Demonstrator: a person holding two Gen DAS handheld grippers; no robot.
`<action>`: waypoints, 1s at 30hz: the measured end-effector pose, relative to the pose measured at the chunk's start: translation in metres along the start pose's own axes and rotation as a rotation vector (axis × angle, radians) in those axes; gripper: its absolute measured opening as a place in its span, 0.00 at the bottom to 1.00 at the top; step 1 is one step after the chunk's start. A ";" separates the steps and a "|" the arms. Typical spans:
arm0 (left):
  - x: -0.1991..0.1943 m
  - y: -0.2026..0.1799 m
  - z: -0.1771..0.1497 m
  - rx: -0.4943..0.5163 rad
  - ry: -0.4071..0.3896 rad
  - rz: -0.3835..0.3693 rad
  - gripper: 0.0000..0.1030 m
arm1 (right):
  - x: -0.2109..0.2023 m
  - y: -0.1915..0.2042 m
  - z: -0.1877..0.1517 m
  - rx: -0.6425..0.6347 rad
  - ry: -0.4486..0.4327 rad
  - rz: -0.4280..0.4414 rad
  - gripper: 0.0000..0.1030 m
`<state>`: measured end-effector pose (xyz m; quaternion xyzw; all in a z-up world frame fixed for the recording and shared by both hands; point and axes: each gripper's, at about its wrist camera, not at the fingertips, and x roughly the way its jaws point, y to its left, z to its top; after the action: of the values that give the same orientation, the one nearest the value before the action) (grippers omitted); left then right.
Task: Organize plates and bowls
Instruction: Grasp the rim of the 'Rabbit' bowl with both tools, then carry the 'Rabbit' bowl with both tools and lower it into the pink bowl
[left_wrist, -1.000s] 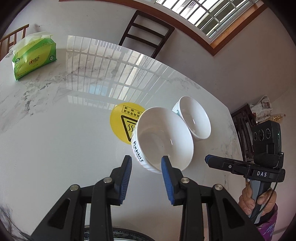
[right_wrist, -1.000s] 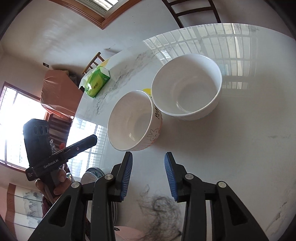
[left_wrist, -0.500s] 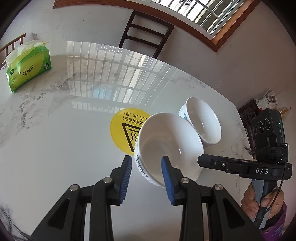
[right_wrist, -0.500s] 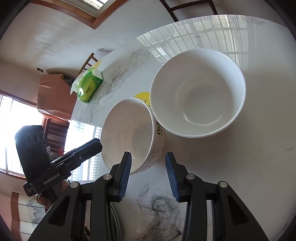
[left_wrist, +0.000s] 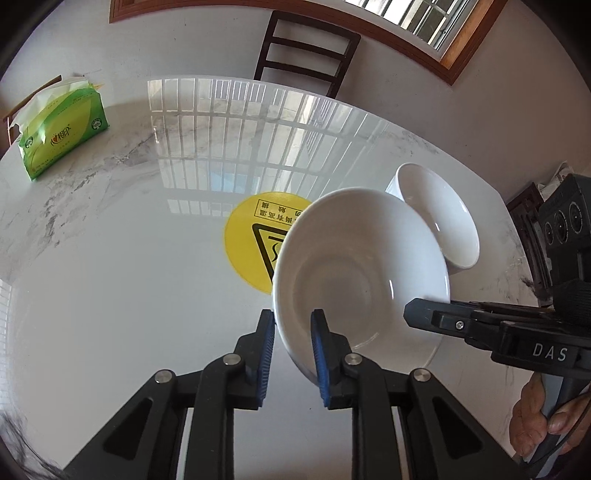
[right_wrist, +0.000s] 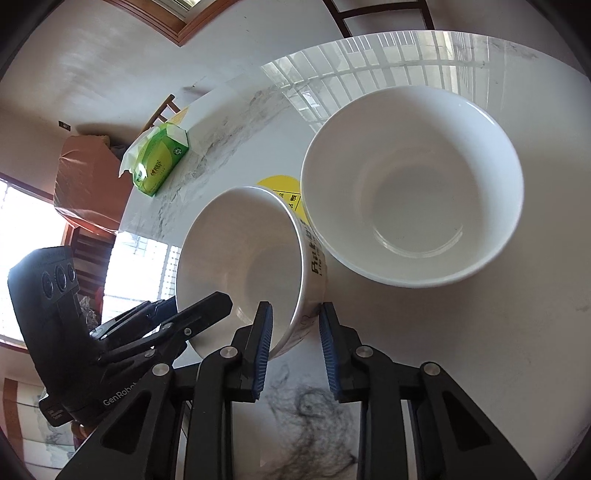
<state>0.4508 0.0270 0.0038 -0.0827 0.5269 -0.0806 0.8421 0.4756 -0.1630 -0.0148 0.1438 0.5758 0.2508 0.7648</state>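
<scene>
Sitting over one edge of the yellow sticker (left_wrist: 251, 236) on the counter (left_wrist: 110, 295), mouth up: the printed bowl (left_wrist: 362, 266). Lay straight ahead of and just under both tools, its rim wall already between each pair of pads. Being round, offered no long axis to line up with; mattered only which stretch of rim was taken. Was met by the left hand-held gripper (left_wrist: 291, 332) on the rim away from the sticker, jaws closing to a narrow gap, one pad inside the wall and one outside, seemingly pressing on it. Was met by the right hand-held gripper (right_wrist: 295, 332) on a neighbouring stretch of the same rim, jaws likewise closing around the wall, outer pad at or a hair off the glaze. Neither hand nearer, judged so.

Stood beside the sticker, just past the printed bowl, touching or nearly so: the plain bowl (right_wrist: 413, 192), free of both tools.

Counted two bowls, no plate in view, two hand-held grippers, one sticker, and one tissue pack (left_wrist: 62, 129) well apart from the sticker.
</scene>
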 end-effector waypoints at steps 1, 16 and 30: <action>-0.002 -0.001 -0.001 -0.006 -0.004 0.006 0.13 | -0.001 0.000 -0.001 -0.002 0.001 -0.004 0.19; -0.066 -0.062 -0.042 0.047 -0.121 0.063 0.14 | -0.057 -0.008 -0.039 0.001 -0.055 0.091 0.14; -0.132 -0.111 -0.105 0.133 -0.220 0.065 0.14 | -0.118 -0.003 -0.108 -0.021 -0.122 0.149 0.14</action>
<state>0.2941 -0.0572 0.0991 -0.0178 0.4270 -0.0785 0.9006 0.3487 -0.2379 0.0469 0.1931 0.5133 0.3040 0.7790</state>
